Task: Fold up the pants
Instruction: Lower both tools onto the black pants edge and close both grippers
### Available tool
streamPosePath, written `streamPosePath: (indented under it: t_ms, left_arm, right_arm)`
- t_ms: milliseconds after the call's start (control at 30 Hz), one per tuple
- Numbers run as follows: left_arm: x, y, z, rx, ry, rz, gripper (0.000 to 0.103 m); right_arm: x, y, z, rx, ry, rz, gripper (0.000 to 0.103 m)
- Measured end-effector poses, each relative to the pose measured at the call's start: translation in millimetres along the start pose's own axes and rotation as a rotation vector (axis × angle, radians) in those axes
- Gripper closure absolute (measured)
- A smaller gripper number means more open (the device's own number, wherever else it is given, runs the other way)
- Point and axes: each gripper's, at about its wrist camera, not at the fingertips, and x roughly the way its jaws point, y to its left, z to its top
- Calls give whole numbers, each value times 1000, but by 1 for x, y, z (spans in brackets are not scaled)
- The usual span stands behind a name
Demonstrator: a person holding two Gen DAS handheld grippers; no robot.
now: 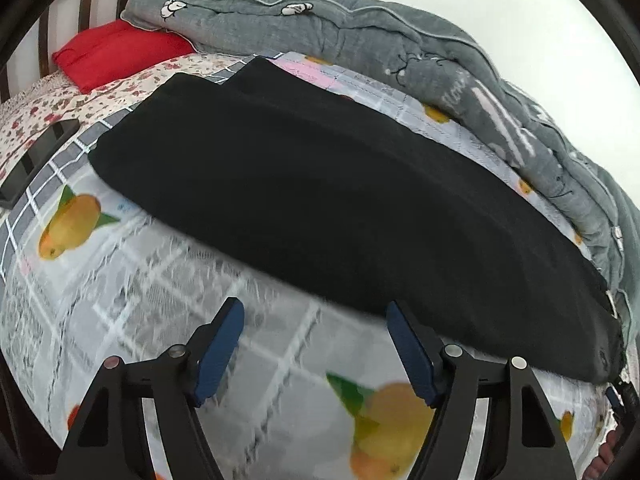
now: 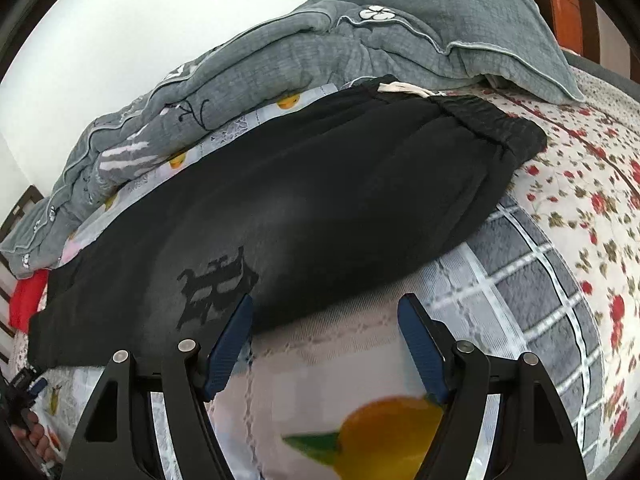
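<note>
1 black pants (image 1: 320,208) on bed; 2 tools, left tool (image 1: 316,316) and right tool (image 2: 326,308), agape.

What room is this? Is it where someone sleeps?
Most likely a bedroom. The pants lie on a bed with a fruit-print blanket, a grey quilt bunched behind, and a red pillow by the headboard.
</note>
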Motion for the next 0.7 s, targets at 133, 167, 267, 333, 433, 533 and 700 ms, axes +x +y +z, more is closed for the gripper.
streamPosePath:
  t_ms: [133,167,267,333,433,533,700]
  left_arm:
    - [12,-1,9,3,-8,26,35]
    - [14,-1,12,3,-8,29,35]
    - [21,-4,18,8,-10,49,35]
    - [25,-5,22,17,-12,68,35]
    - [29,-7,28,23,-14,96,44]
    - [26,-5,32,26,-39,179,81]
    - [9,-7,43,65,-103,192,93]
  right_arm:
    - [11,4,6,-6,1,-4,28]
    - [13,5,7,-5,2,-2,28]
    - [20,7,9,-9,-3,-10,29]
    - [23,10,11,-23,-10,-32,38]
    - [27,13,13,-31,0,-17,67]
    - [22,13,18,-13,-8,-12,77]
    - [6,19,32,-32,-56,23,84]
